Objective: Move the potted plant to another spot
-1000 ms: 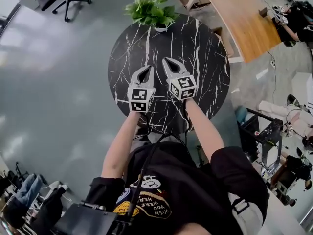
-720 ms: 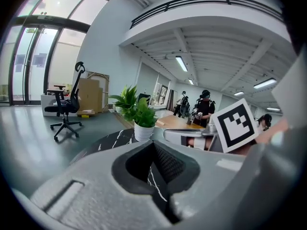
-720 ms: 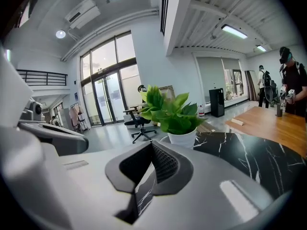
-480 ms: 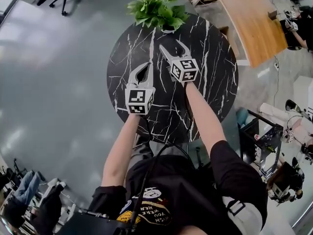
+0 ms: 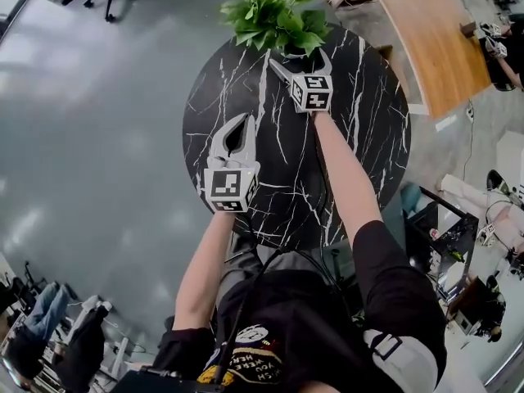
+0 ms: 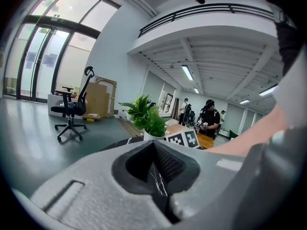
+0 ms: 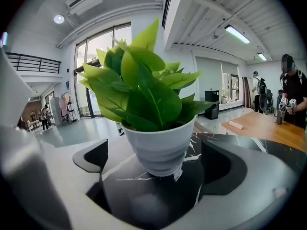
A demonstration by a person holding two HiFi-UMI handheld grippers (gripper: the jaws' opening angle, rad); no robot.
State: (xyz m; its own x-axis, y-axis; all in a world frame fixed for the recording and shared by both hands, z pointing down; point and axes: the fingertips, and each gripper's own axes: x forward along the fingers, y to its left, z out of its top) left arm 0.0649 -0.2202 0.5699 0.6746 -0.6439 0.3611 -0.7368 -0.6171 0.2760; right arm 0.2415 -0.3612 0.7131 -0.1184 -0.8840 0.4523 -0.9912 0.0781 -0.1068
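A leafy green plant [image 5: 274,15] in a ribbed white pot [image 7: 160,145] stands at the far edge of the round black marble table [image 5: 360,154]. My right gripper [image 5: 300,56] reaches out to it; its jaws are opening and stand wide on either side of the pot without touching it. In the right gripper view the right gripper [image 7: 158,169] frames the pot's base. My left gripper [image 5: 244,123] hovers over the table's middle left, shut and empty. From the left gripper [image 6: 154,145] view I see the plant [image 6: 146,116] ahead.
A wooden table [image 5: 417,31] stands beyond the marble one at the upper right. An office chair [image 6: 72,109] is on the grey floor to the left. People stand at the far right [image 7: 292,90]. The pot sits close to the table's far rim.
My right gripper has moved up the table to the plant and gone from shut to wide open around the pot. The left gripper has shifted slightly forward.
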